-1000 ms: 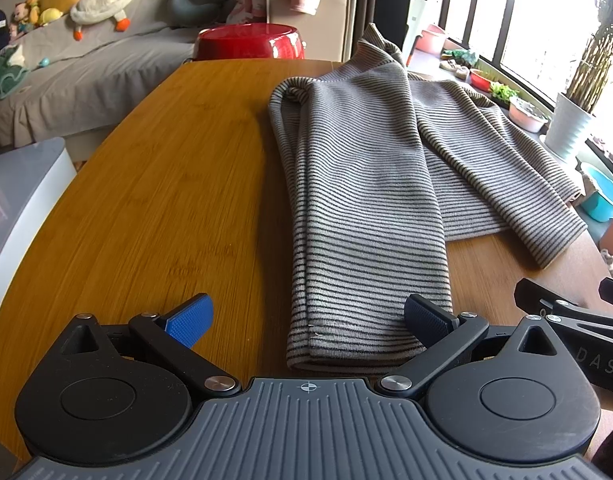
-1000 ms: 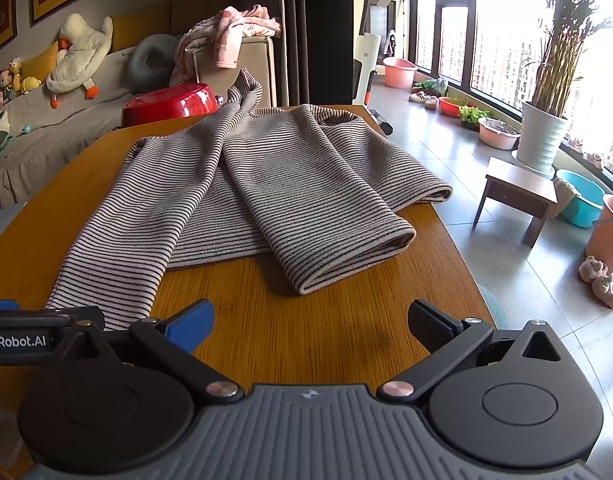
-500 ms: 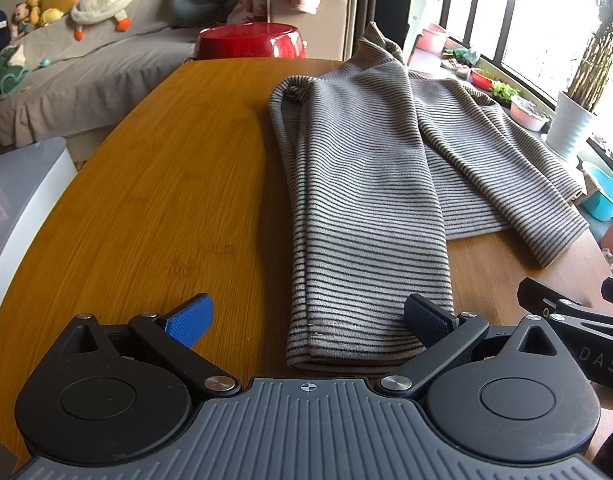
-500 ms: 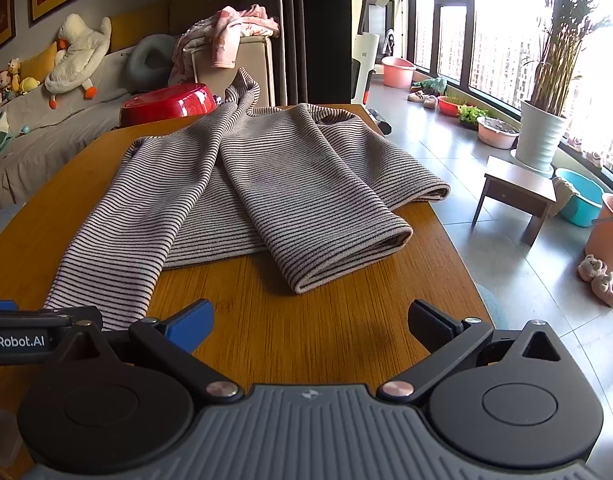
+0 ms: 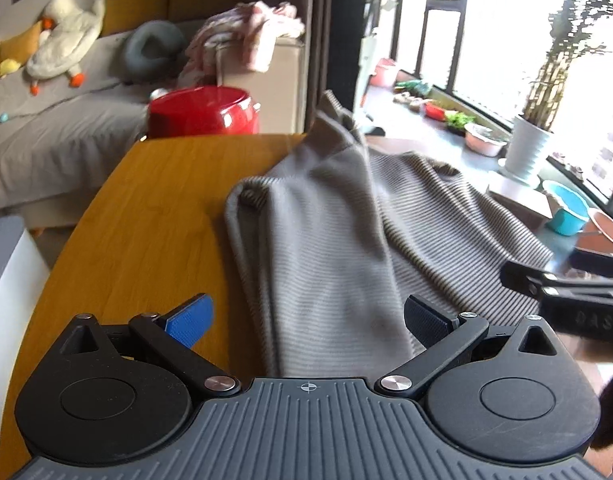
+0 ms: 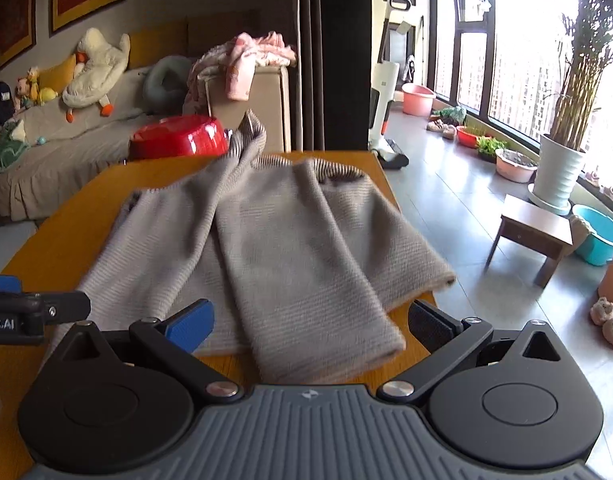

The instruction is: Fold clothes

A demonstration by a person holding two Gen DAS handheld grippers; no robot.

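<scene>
— What are you seeing from the left side?

— I am looking along the left gripper (image 5: pixel 308 322) and its fingers are standing spread wide, grasping nothing. The striped sweater (image 5: pixel 338 240) is lying on the wooden table (image 5: pixel 146 220), and its near folded end is sitting right between my two fingers, under them. The blue pad (image 5: pixel 190 320) is hovering over bare wood just beside the cloth's left edge; the black pad (image 5: pixel 426 320) is hanging over the fabric itself. Whether either is touching the cloth, I cannot tell, since the picture is blurring.

— And the right one?

— I am watching the right gripper (image 6: pixel 310 326) from its own camera, and it is released as well, jaws wide apart, with nothing pinched. The sweater (image 6: pixel 290 240) is reaching toward me there as a folded sleeve whose end is lying between the fingers. The collar is standing up at the far edge of the table (image 6: pixel 86 208).

— Are the two grippers near each other?

— Yes. The left gripper is showing at the left margin of the right view, and the right one is poking in at the right margin of the left view.

— Anything else around?

— A red basin (image 6: pixel 178 140) is sitting beyond the far end of the table, and a sofa (image 6: pixel 46 148) with plush toys is standing behind it.
</scene>
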